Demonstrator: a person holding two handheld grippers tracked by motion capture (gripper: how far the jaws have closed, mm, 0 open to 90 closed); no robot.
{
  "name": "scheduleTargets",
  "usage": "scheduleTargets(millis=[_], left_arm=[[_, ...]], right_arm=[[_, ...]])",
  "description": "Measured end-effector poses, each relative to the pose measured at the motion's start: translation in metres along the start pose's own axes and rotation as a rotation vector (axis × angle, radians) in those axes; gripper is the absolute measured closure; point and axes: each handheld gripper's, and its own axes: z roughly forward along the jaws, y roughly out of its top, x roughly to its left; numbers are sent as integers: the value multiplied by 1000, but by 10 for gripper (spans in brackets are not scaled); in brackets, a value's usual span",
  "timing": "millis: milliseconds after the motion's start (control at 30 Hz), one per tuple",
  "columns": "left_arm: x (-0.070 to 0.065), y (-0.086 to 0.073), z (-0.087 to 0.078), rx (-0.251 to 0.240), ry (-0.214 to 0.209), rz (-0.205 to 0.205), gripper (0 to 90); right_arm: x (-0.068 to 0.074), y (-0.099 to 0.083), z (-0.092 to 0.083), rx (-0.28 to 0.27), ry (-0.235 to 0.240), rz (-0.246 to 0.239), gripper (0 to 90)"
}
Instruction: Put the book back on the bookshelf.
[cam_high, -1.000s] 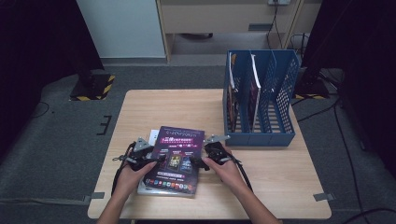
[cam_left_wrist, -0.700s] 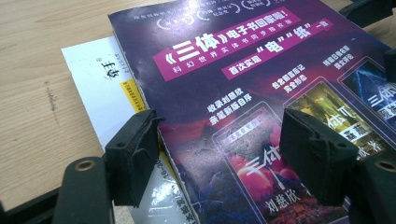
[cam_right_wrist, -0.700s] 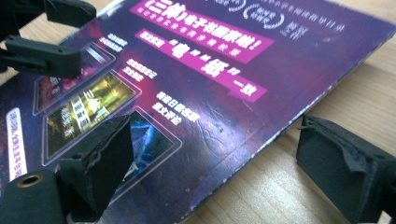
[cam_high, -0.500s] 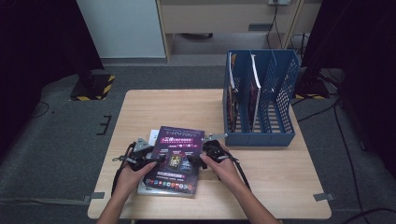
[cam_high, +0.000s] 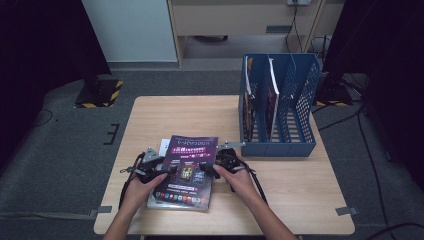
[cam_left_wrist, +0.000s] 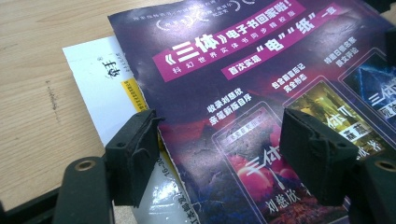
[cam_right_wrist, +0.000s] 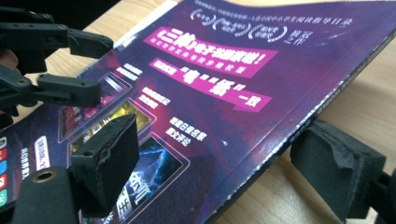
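Glossy purple magazine (cam_high: 187, 167) with pink title bands and white Chinese lettering, lying face up near the front edge of the pale wooden table (cam_high: 165, 117), left of centre, atop a white booklet (cam_left_wrist: 105, 88) with a yellow strip that peeks out at its far left corner. Left gripper (cam_high: 167, 169) at the magazine's left edge: black jaws standing apart, one pad (cam_left_wrist: 135, 154) over the torn-looking edge where purple cover meets white booklet, the other over the cover; pads hovering or resting there, no pinch visible. Right gripper (cam_high: 212, 167) at the magazine's right edge, jaws straddling that edge: one pad (cam_right_wrist: 109, 156) over the cover, the other (cam_right_wrist: 334, 170) beside the spine on the table side, jaws just closing somewhat but a gap left on both sides, edge between them unpinched. Right edge of the magazine raised slightly off the table in the right gripper view. Hands (cam_high: 240, 182) and forearms entering from the bottom of the high view. Further back on the right, a blue plastic mesh file rack (cam_high: 300, 107) with upright compartments, two magazines (cam_high: 272, 97) standing in its left slots, well apart from the purple magazine. Grey carpet around the table.
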Motion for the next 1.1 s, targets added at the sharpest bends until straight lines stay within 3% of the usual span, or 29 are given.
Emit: scheduleTargets(millis=[367,1100], left_arm=[[1,-1,-1,-1,1,-2,272],[2,-2,-2,-4,0,-7,269]], right_arm=[[14,21,-3,-43,21,-46,186],[22,48,2,-38,19,-70,238]])
